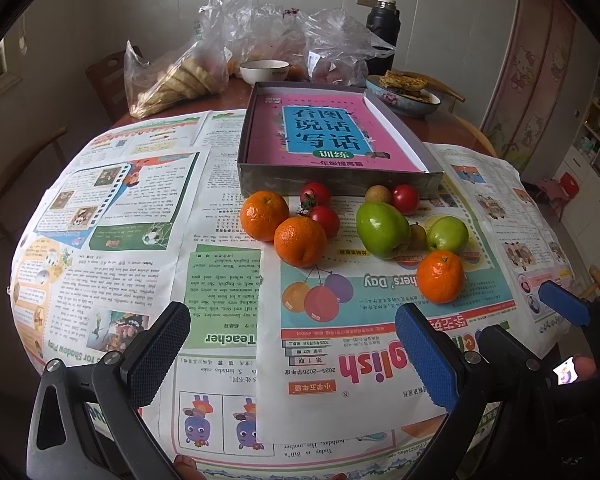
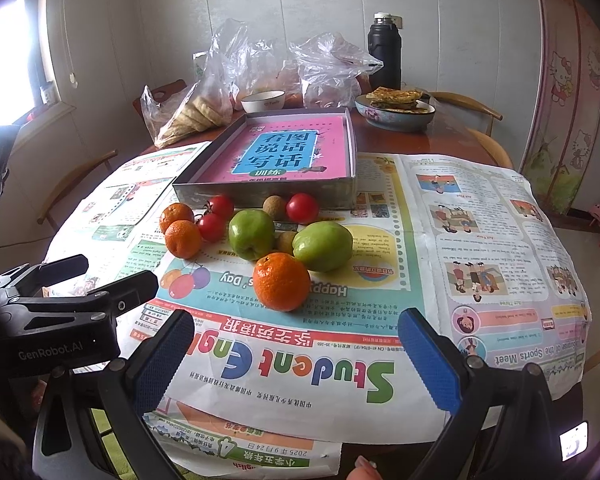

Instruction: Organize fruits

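Both grippers hover over the near edge of the newspaper-covered round bench (image 2: pixel 480 216), empty, jaws spread wide: my right gripper (image 2: pixel 296 356) with its ribbed blue pads, my left gripper (image 1: pixel 292 356) beside it on the left. Straight ahead of the right one, just beyond the gap between its fingers, sits the nearest round orange mandarin (image 2: pixel 281 281), pebbled and glossy, apart from the rest of the fruit. From the left gripper that same mandarin (image 1: pixel 440 276) lies ahead and to the right, so I judge the right hand nearer and better lined up. It is nearly a ball, with no long axis to match.

Farther on lie two smooth green apples (image 2: pixel 251 233), small shiny red tomatoes (image 2: pixel 302 208), dull brown longans (image 2: pixel 274 204) and two more mandarins (image 2: pixel 183 239) on the left. Behind them stands the shallow grey cardboard box (image 2: pixel 260 194) holding a pink book, probably where the fruit goes.
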Action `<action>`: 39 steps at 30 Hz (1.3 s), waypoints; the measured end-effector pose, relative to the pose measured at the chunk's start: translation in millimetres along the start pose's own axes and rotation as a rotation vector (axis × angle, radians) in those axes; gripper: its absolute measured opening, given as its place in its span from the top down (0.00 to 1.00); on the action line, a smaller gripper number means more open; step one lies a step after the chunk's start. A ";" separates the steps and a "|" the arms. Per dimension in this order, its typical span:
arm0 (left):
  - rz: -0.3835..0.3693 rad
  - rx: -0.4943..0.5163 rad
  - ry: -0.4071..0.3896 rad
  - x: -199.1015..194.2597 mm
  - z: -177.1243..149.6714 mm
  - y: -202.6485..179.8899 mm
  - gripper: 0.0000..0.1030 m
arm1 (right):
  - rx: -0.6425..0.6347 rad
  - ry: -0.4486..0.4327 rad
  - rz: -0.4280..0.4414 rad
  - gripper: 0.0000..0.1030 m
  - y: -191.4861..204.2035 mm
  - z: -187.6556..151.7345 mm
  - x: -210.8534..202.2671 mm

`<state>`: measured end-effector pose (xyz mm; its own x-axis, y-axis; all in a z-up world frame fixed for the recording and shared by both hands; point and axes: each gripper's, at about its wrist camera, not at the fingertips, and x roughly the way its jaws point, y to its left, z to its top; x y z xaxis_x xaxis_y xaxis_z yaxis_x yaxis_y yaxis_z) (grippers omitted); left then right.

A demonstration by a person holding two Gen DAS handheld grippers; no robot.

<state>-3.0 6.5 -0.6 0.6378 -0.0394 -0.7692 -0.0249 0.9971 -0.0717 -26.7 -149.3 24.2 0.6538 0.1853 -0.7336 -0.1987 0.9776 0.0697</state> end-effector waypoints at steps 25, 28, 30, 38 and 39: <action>-0.007 -0.002 0.000 -2.4 3.2 2.6 0.01 | -0.011 0.005 -0.013 0.00 1.3 2.3 2.1; -0.004 -0.003 0.003 -1.1 3.9 4.7 0.01 | -0.006 0.007 -0.004 0.00 -1.1 4.7 4.2; 0.007 -0.012 0.001 0.1 4.8 8.4 0.01 | -0.003 0.010 -0.003 0.00 -2.7 7.0 6.8; 0.014 -0.063 0.008 6.7 11.9 29.9 0.01 | -0.005 0.025 0.015 0.00 -4.5 13.2 18.6; 0.009 -0.067 0.011 8.0 12.6 31.8 0.01 | -0.006 0.030 0.022 0.00 -4.2 13.5 20.9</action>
<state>11.0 38.7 -1.0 0.6285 -0.0316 -0.7771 -0.0826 0.9908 -0.1070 -2.3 -148.1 17.8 0.6274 0.2033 -0.7517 -0.2174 0.9727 0.0816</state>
